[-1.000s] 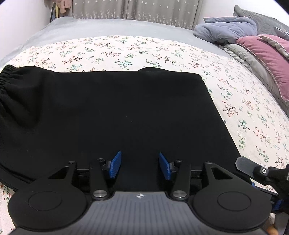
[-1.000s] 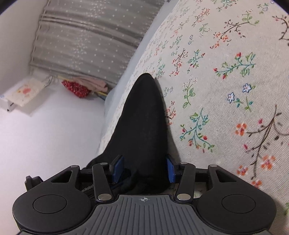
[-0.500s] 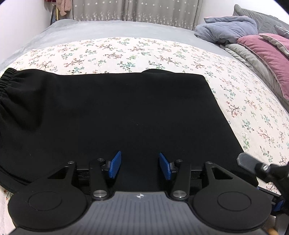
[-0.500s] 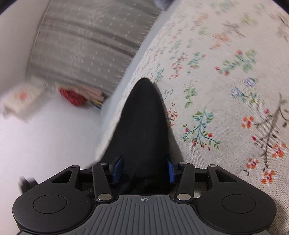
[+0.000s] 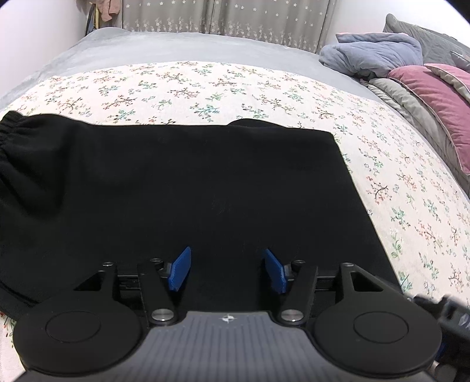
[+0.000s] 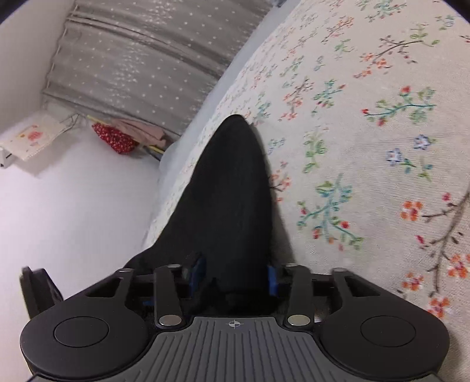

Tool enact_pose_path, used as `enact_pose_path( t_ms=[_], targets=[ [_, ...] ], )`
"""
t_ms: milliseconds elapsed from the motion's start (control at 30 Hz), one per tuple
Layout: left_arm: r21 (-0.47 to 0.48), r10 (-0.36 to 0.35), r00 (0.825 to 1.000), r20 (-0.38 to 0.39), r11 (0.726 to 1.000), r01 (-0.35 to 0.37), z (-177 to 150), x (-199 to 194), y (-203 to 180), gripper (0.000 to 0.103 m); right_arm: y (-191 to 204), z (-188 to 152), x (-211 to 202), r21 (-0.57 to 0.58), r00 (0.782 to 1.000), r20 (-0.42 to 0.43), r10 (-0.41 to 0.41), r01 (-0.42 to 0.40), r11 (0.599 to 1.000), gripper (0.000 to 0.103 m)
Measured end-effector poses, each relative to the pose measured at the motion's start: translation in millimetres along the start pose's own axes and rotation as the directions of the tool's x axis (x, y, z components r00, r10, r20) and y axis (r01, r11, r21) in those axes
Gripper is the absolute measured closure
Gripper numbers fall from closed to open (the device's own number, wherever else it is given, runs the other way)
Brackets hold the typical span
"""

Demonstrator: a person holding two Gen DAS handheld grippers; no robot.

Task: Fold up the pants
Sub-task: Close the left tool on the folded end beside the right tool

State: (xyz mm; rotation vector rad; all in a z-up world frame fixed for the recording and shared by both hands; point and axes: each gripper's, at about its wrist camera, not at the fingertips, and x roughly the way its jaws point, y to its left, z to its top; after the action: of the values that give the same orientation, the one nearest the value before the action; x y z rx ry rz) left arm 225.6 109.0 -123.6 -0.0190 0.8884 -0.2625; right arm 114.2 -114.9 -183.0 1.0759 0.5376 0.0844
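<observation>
Left wrist view: black pants (image 5: 188,188) folded into broad rectangle, flat on floral bedsheet (image 5: 205,85), covering most of lower frame. Elastic waistband (image 5: 8,129), gathered, at far left edge. Small bump of fabric past far edge of fold, near centre-right. Left gripper (image 5: 227,269) over near part of pants, pointing steeply down; blue fingertips (image 5: 179,269) fairly wide apart, jaws opening, only flat cloth visible below the gap, nothing pinched. Whether pads touch fabric: can't tell. Grey sheet (image 5: 176,47) beyond floral one; star-print curtains (image 5: 229,17) at back. Upper right: blue-grey bundled cloth (image 5: 373,53), pink pillow (image 5: 437,97), grey quilt (image 5: 411,105) beside it. Blurred dark part of other tool at lower right edge.

Right wrist view: camera rolled, bed seen tilted. Right gripper (image 6: 234,277) at edge of pants (image 6: 232,199), w/ a raised ridge of black fabric running fwd from between the fingers to a rounded tip on floral bedsheet (image 6: 367,164). Blue fingertips (image 6: 197,274) narrow, jaws closing, fabric bunched betw. them; both pads against the cloth. Left of ridge: bed edge, pale floor (image 6: 73,205), red patterned cloth (image 6: 114,139) & pinkish fabric by curtains (image 6: 147,58); white item w/ pink print (image 6: 29,138) near wall. Dark object at lower left edge, identity unclear.
</observation>
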Motion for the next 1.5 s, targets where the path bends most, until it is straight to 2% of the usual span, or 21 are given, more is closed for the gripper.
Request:
enact_pose_path(
  t_ms=[100, 233, 400, 600, 800, 867, 900, 967, 1033, 1067, 1100, 1133, 1167, 1200, 1233, 1267, 1367, 1500],
  targets=[
    [0.020, -0.017, 1.000, 0.015, 1.000, 0.016, 5.9, -0.7, -10.8, 0.042, -10.2, -2.5, -4.0, 0.023, 1.000, 0.016, 0.022, -0.022, 0.999, 0.085],
    [0.052, -0.063, 0.998, 0.027, 0.997, 0.062, 13.1, -0.7, -29.6, 0.040, -12.6, -8.0, -8.1, -0.007, 0.998, 0.042, 0.036, -0.036, 0.999, 0.087],
    [0.140, -0.080, 0.996, 0.027, 0.987, 0.075, 23.0, 9.6, -61.1, 0.033, -12.7, -10.9, -7.5, -0.037, 0.997, 0.061, 0.057, -0.055, 0.998, 0.088],
    [0.242, -0.037, 0.999, -0.022, 0.969, 0.041, 38.0, 31.8, -92.2, 0.032, -4.7, -12.1, -7.0, -0.096, 0.994, 0.083, 0.070, -0.062, 0.993, 0.085],
    [0.347, 0.040, 0.997, -0.072, 0.938, -0.012, 63.0, 46.1, -132.6, 0.032, 1.0, -13.6, -7.9, -0.131, 0.993, 0.098, 0.068, -0.055, 0.990, 0.085],
    [0.409, 0.089, 0.991, -0.097, 0.911, -0.042, 63.8, 55.6, -153.1, 0.031, 2.4, -14.1, -8.4, -0.139, 0.992, 0.101, 0.069, -0.055, 0.989, 0.085],
    [0.453, 0.122, 0.987, -0.105, 0.889, -0.062, 63.8, 62.2, -165.8, 0.029, 2.1, -14.1, -9.2, -0.139, 0.992, 0.101, 0.072, -0.057, 0.989, 0.085],
    [0.561, 0.237, 0.966, -0.102, 0.816, -0.140, 60.7, 80.4, -187.5, 0.025, 1.6, -14.2, -10.4, -0.137, 0.992, 0.101, 0.076, -0.062, 0.989, 0.085],
    [0.643, 0.334, 0.941, -0.060, 0.734, -0.220, 57.4, 95.0, -198.8, 0.015, 4.0, -16.6, -12.9, -0.152, 0.992, 0.104, 0.076, -0.059, 0.987, 0.085],
    [0.659, 0.364, 0.930, -0.040, 0.710, -0.249, 58.4, 99.2, -201.4, 0.011, 5.8, -17.7, -14.0, -0.164, 0.991, 0.109, 0.073, -0.055, 0.985, 0.085],
    [0.661, 0.381, 0.924, -0.037, 0.702, -0.263, 60.4, 102.3, -202.4, 0.012, 7.7, -18.8, -14.8, -0.177, 0.991, 0.113, 0.072, -0.051, 0.983, 0.085],
    [0.657, 0.389, 0.920, -0.040, 0.705, -0.269, 63.1, 102.7, -201.8, 0.013, 9.8, -19.7, -15.2, -0.188, 0.991, 0.117, 0.068, -0.045, 0.981, 0.085],
    [0.652, 0.392, 0.919, -0.041, 0.708, -0.273, 64.1, 103.1, -200.9, 0.022, 11.7, -20.3, -15.2, -0.196, 0.991, 0.120, 0.063, -0.039, 0.980, 0.086],
    [0.651, 0.395, 0.918, -0.042, 0.707, -0.275, 63.5, 102.9, -201.4, 0.038, 13.0, -20.8, -14.8, -0.201, 0.991, 0.120, 0.057, -0.032, 0.979, 0.086],
    [0.655, 0.401, 0.915, -0.041, 0.702, -0.278, 64.7, 103.6, -202.6, 0.047, 15.2, -21.4, -14.0, -0.201, 0.992, 0.117, 0.050, -0.026, 0.979, 0.086],
    [0.665, 0.414, 0.910, -0.032, 0.688, -0.289, 62.2, 104.7, -201.6, 0.061, 14.7, -20.6, -13.1, -0.192, 0.993, 0.111, 0.043, -0.021, 0.981, 0.086],
    [0.690, 0.433, 0.902, 0.000, 0.653, -0.313, 55.5, 106.1, -201.6, 0.063, 8.6, -15.5, -8.2, -0.127, 0.996, 0.079, 0.035, -0.025, 0.992, 0.087],
    [0.673, 0.426, 0.905, -0.012, 0.673, -0.308, 60.2, 107.2, -201.7, 0.068, 5.9, -12.6, -6.3, -0.117, 0.998, 0.059, 0.011, -0.004, 0.993, 0.088]
  ],
)
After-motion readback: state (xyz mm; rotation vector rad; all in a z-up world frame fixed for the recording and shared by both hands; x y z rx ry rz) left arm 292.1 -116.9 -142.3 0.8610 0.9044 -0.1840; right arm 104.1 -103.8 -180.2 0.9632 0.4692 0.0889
